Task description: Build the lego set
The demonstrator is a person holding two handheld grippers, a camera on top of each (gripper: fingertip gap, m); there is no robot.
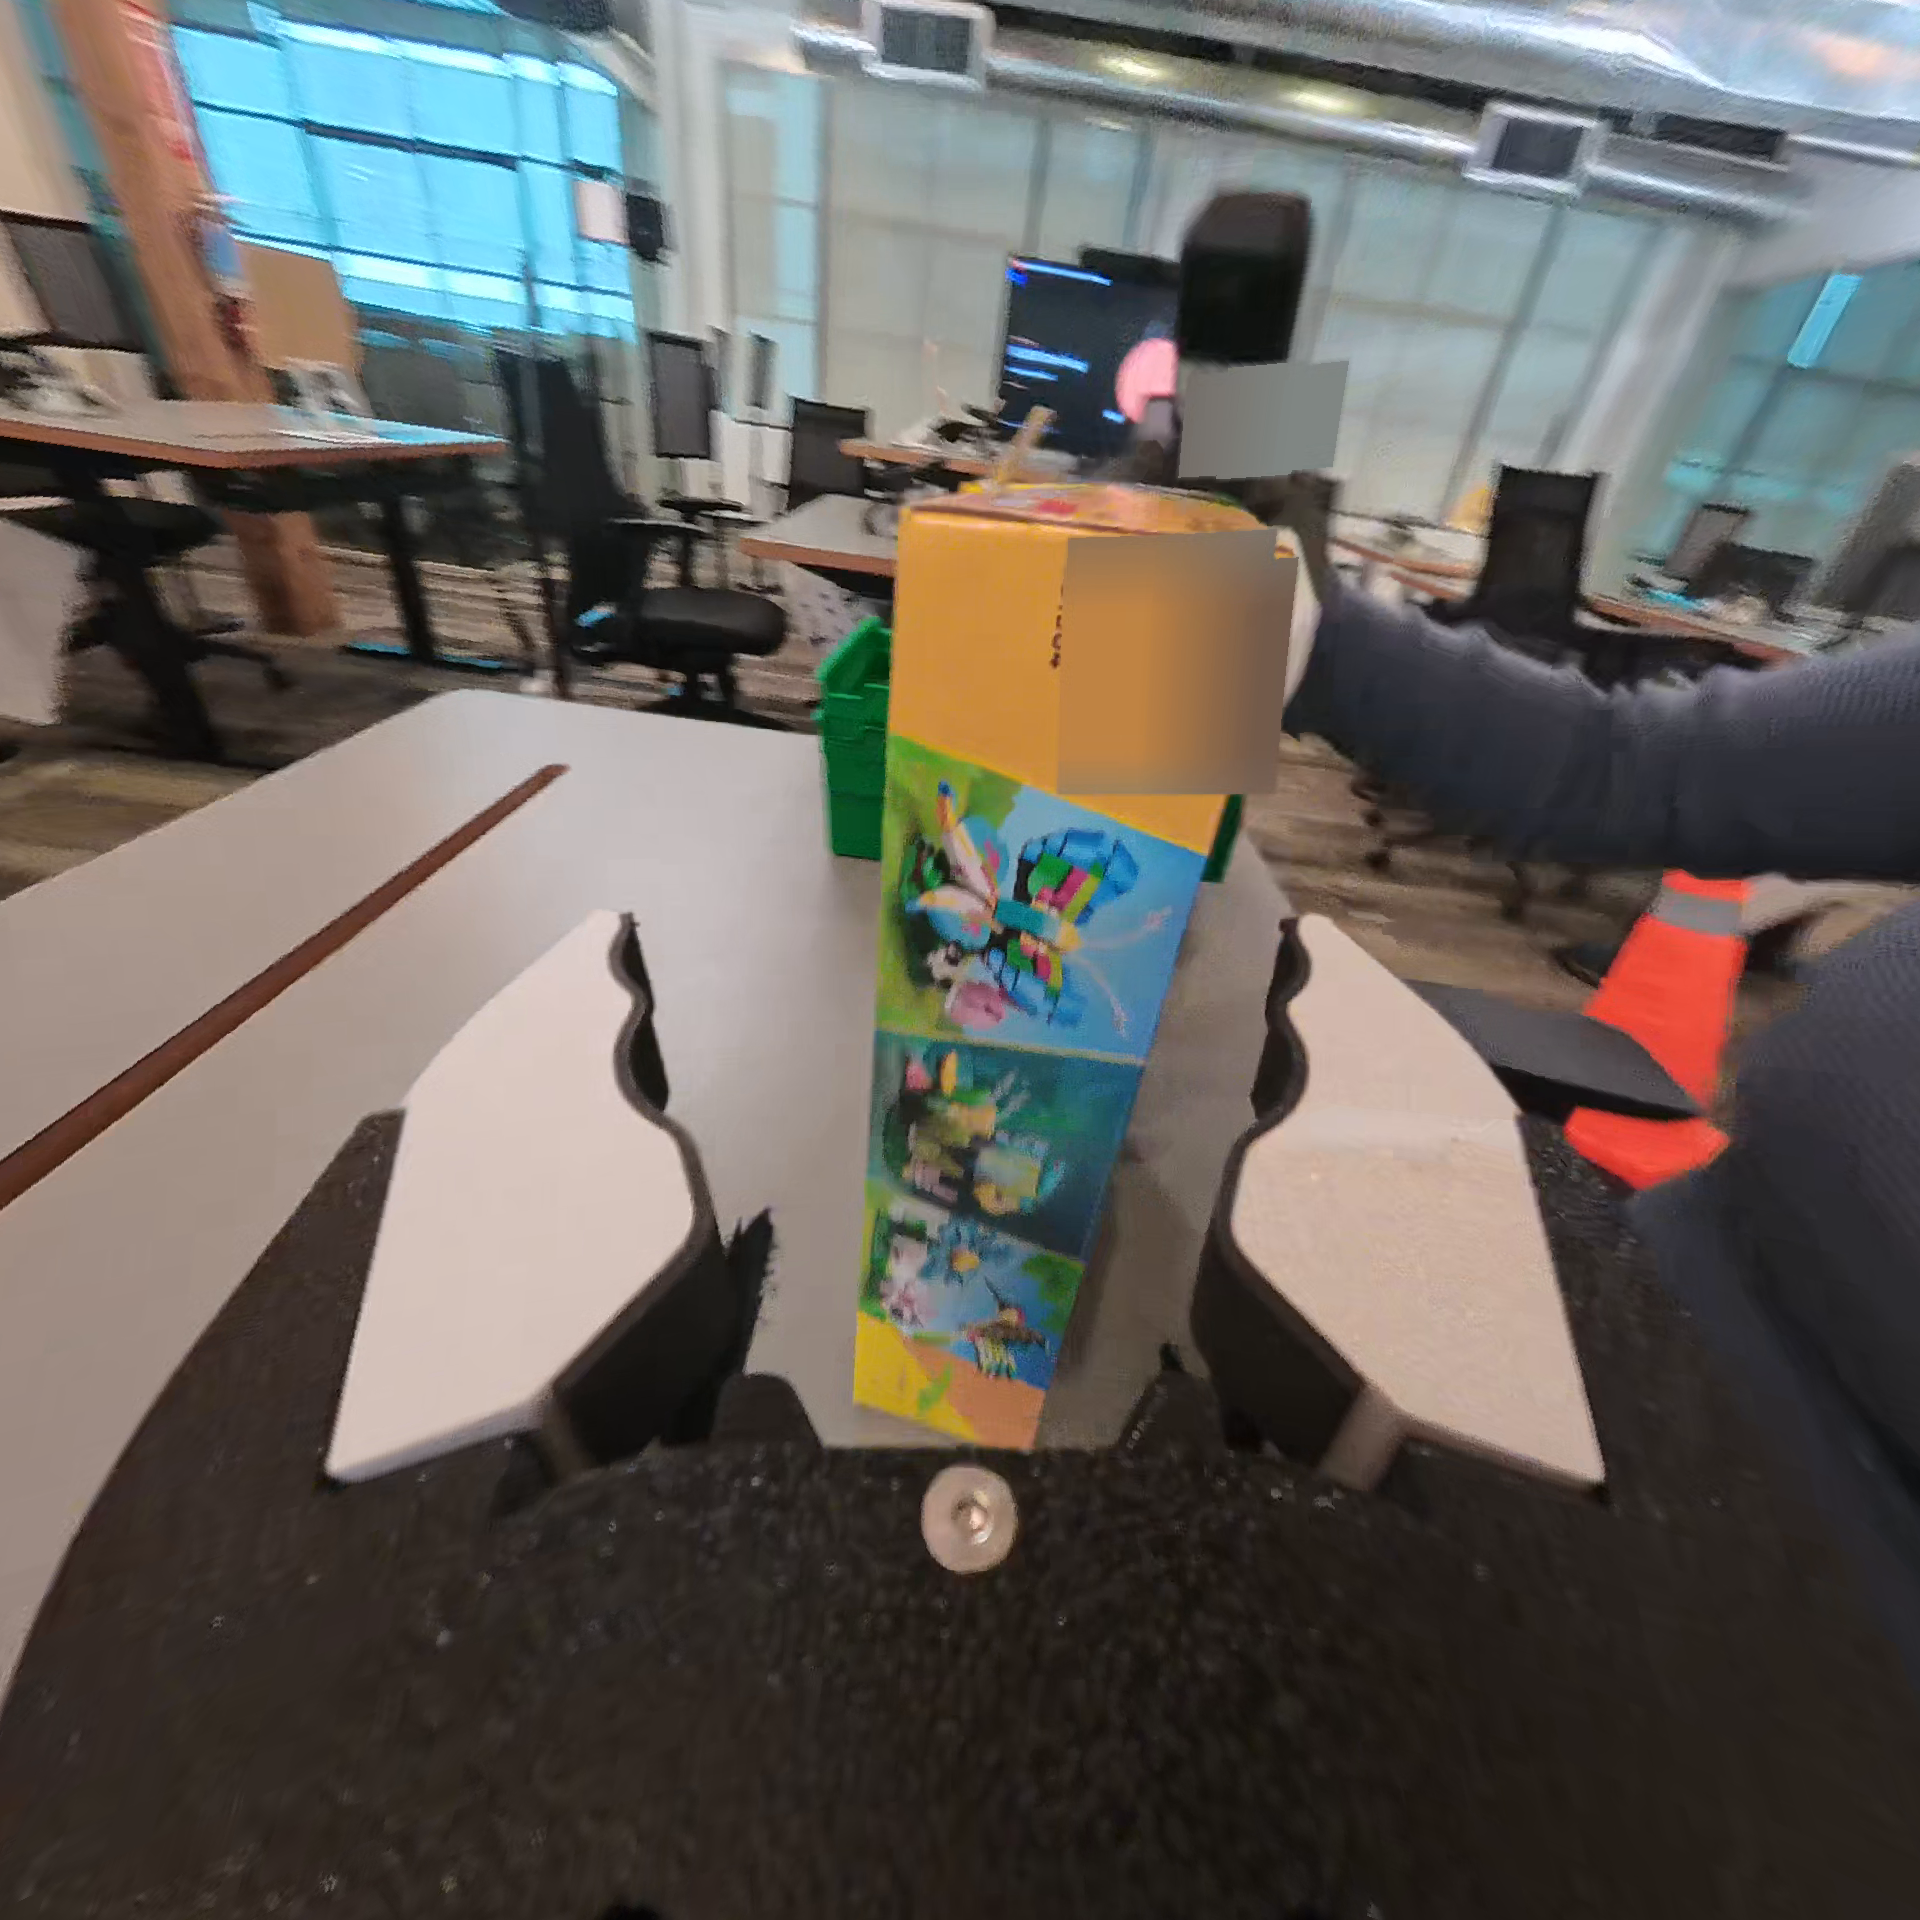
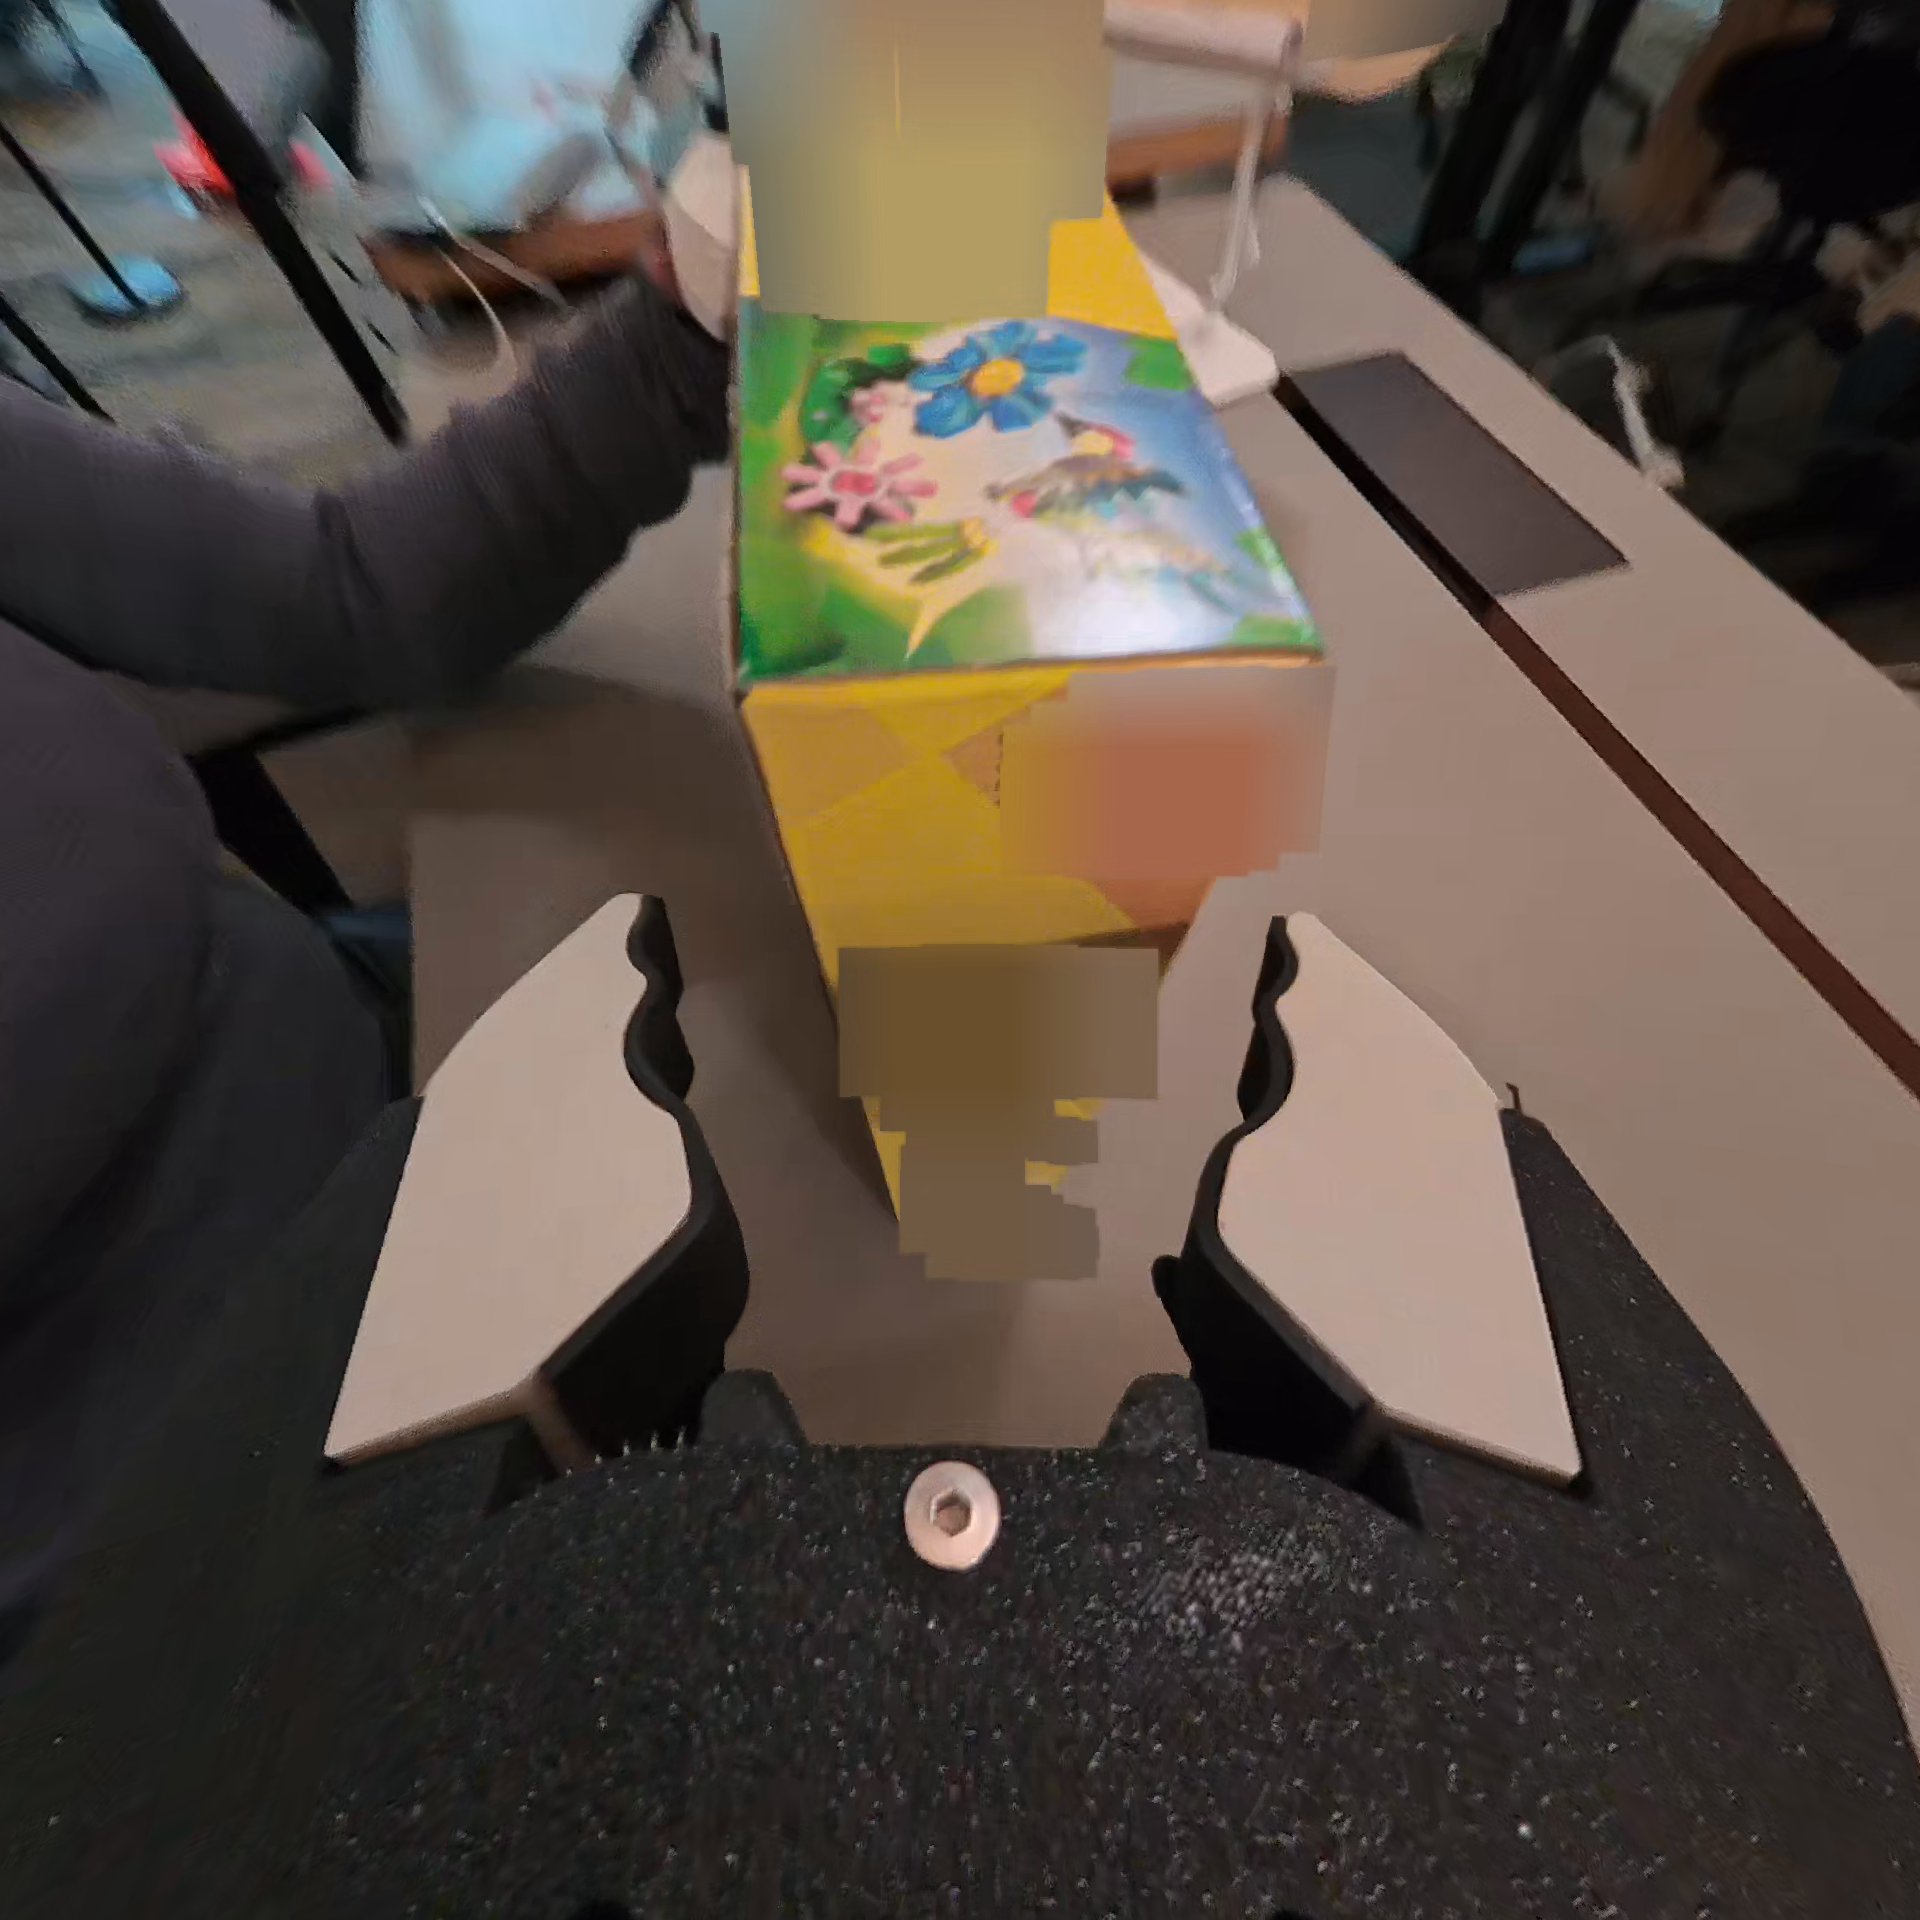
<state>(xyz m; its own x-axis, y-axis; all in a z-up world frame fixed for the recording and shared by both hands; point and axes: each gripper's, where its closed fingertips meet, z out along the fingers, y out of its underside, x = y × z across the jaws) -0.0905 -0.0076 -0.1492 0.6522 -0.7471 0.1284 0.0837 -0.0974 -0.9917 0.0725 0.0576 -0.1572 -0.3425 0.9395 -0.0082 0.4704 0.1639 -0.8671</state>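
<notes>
The Lego set box point(image 1: 997, 675) is yellow with colourful pictures and stands upright on the grey table point(image 1: 312, 935). My left gripper point(image 1: 958, 927) is open. The box stands between its fingers with a gap on each side. In the right wrist view the box point(image 2: 997, 499) is seen from above. My right gripper point(image 2: 964, 914) is open, with the box's near corner between its fingers and not touching them. A person's dark sleeve point(image 1: 1610, 748) reaches behind the box top, and the other sleeve point(image 2: 364, 561) reaches its far side.
Green bins point(image 1: 852, 748) stand right behind the box. An orange cone point(image 1: 1662, 1018) is on the floor to the right. A white stand point(image 2: 1236, 343) and a black slot point(image 2: 1455, 478) are on the table. Office chairs and desks stand beyond. About 20 cm separates my left fingertips from my right.
</notes>
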